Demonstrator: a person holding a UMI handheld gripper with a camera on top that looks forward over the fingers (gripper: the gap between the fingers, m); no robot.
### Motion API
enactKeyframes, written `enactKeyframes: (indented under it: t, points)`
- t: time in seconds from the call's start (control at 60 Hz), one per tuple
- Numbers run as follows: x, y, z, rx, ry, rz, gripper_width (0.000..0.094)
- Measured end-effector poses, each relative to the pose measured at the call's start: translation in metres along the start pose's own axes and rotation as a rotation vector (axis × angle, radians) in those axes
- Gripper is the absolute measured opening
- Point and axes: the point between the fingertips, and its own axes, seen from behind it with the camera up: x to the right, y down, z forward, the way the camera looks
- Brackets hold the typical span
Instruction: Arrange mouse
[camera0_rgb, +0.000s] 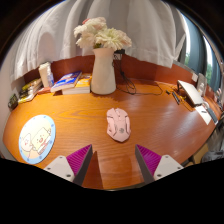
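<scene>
White computer mouse (118, 123) on round wooden table (150, 120), just ahead of the gripper (114, 160), magenta-padded fingers wide apart, holding nothing, white ceramic vase (103, 72) beyond.

Desk: I see a round-edged wooden tabletop (150, 125), warm orange.
Backdrop: pale curtains (150, 30) behind it.
On desk: white vase (103, 72) with flowers (102, 36), books (66, 81).

tongs (113, 163): two fingers | finger bodies: white, blocky, angular | inner faces: magenta pads (79, 160), wedge-shaped, narrowing to the tips | pad surface: fine ribbed lines | cables, screws, markings: none that can be made out
</scene>
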Motion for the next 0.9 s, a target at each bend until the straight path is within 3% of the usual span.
enactKeyframes:
  t: [0.283, 0.467, 0.567, 0.75, 0.9]
  points:
    - [0.014, -0.054, 0.085, -0.039, -0.012, 0.029, 0.0848]
    - [0.004, -0.066, 0.102, -0.024, -0.060, 0.021, 0.0548]
    - [0.002, -0.066, 0.102, -0.015, -0.067, 0.012, 0.0513]
    - [0.003, -0.064, 0.103, -0.055, -0.058, 0.004, 0.0363]
    - [0.010, -0.081, 0.091, -0.076, -0.024, 0.048, 0.0361]
